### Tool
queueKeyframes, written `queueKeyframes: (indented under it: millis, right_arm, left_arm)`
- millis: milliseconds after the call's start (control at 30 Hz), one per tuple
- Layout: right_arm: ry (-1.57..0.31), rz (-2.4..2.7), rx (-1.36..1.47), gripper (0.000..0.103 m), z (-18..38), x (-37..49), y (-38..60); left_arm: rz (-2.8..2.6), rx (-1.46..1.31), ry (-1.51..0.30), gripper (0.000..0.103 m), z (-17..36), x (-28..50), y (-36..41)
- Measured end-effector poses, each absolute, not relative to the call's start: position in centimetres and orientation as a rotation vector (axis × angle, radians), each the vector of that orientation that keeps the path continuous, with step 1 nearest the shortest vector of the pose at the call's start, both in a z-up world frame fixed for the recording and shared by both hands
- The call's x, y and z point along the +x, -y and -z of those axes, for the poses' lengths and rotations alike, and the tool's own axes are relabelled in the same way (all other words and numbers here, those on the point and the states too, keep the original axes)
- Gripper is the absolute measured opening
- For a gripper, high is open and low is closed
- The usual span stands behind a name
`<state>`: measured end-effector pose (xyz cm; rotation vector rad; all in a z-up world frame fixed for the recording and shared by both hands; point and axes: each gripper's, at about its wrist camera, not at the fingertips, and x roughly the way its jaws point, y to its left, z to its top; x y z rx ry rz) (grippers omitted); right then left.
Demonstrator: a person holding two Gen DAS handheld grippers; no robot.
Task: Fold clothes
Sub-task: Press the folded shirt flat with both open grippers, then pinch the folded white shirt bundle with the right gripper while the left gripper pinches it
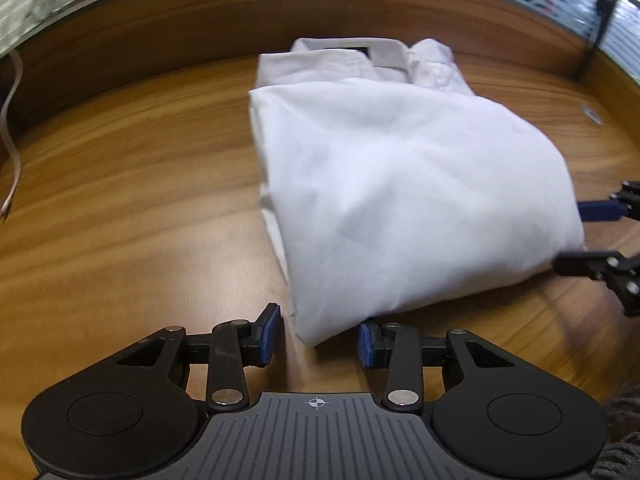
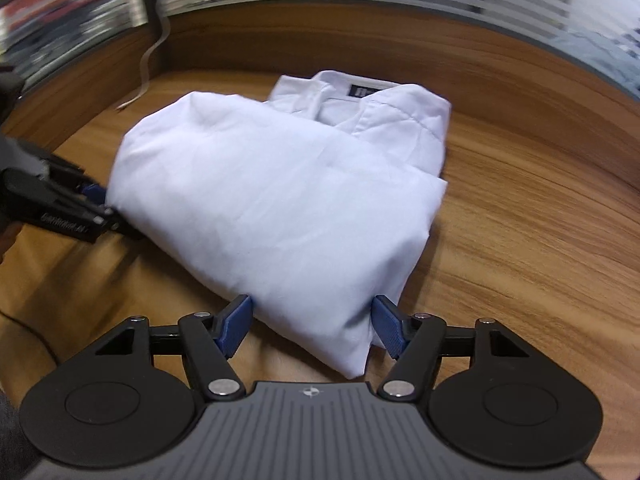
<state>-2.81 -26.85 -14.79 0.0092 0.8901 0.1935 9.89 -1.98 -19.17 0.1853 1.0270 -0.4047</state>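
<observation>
- Left wrist view: your left gripper (image 1: 318,338) sits at the near left corner of the folded white shirt (image 1: 400,184). Its jaws stand apart, and the corner of the cloth pokes into the gap between the blue pads (image 1: 269,334). The pads are not pressing on it.
- The shirt lies flat on the wooden desk (image 1: 132,184), folded into a thick block, with the collar (image 1: 360,54) at the far end and a dark label inside it.
- At the right edge of this view your right gripper (image 1: 580,236) shows two fingers reaching to the shirt's near right corner, one above and one below the cloth edge.
- A thin pale strip (image 1: 10,136) hangs at the far left of the desk.
- Right wrist view: your right gripper (image 2: 312,328) straddles the shirt's (image 2: 280,208) near right corner. Its jaws are open wide; the cloth fills most of the gap, and whether the pads (image 2: 234,326) squeeze it you cannot tell from here.
- Your left gripper (image 2: 94,204) comes in from the left, blue pad touching the shirt's left corner.
- The collar (image 2: 352,96) lies far from you, the desk (image 2: 520,220) bare to the right.
</observation>
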Motion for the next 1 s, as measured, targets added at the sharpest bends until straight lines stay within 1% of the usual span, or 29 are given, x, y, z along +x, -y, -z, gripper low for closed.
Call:
queueKeyframes:
  millis: [300, 433, 500, 567, 600, 633, 700, 767, 867, 1000]
  right_arm:
    - [-0.902, -0.088, -0.029, 0.072, 14.9, -2.0, 25.9]
    - [-0.916, -0.153, -0.013, 0.075, 15.0, -2.0, 26.8]
    - [-0.919, -0.183, -0.021, 0.077, 15.4, -2.4, 27.0]
    - [-0.923, -0.199, -0.045, 0.076, 15.9, -2.7, 27.1]
    - [-0.926, -0.208, -0.057, 0.072, 16.2, -2.8, 27.1]
    - [-0.928, -0.216, -0.069, 0.061, 16.5, -3.0, 27.1]
    - [-0.92, -0.229, -0.067, 0.053, 16.6, -3.4, 27.3]
    - [-0.899, -0.236, -0.027, 0.035, 15.5, -3.1, 27.9]
    - [-0.849, -0.226, 0.017, 0.032, 13.3, -3.4, 28.6]
    - [-0.781, -0.212, 0.081, 0.032, 10.2, -2.8, 29.9]
  left_arm:
    - [0.505, 0.173, -1.008, 0.041, 18.9, 10.9, 2.4]
    - [0.517, 0.23, -0.975, 0.041, 19.0, 10.5, 2.5]
    - [0.528, 0.284, -0.943, 0.038, 19.3, 9.8, 2.7]
    - [0.529, 0.326, -0.917, 0.03, 19.7, 9.4, 3.5]
    - [0.525, 0.333, -0.909, 0.029, 19.8, 9.2, 3.5]
    - [0.521, 0.333, -0.902, 0.027, 19.4, 9.1, 3.5]
    - [0.514, 0.317, -0.894, 0.024, 18.5, 8.9, 3.5]
    - [0.515, 0.293, -0.889, 0.021, 17.4, 9.0, 3.4]
    - [0.515, 0.236, -0.882, 0.021, 15.2, 9.5, 3.1]
    - [0.502, 0.173, -0.849, 0.021, 12.4, 10.9, 2.7]
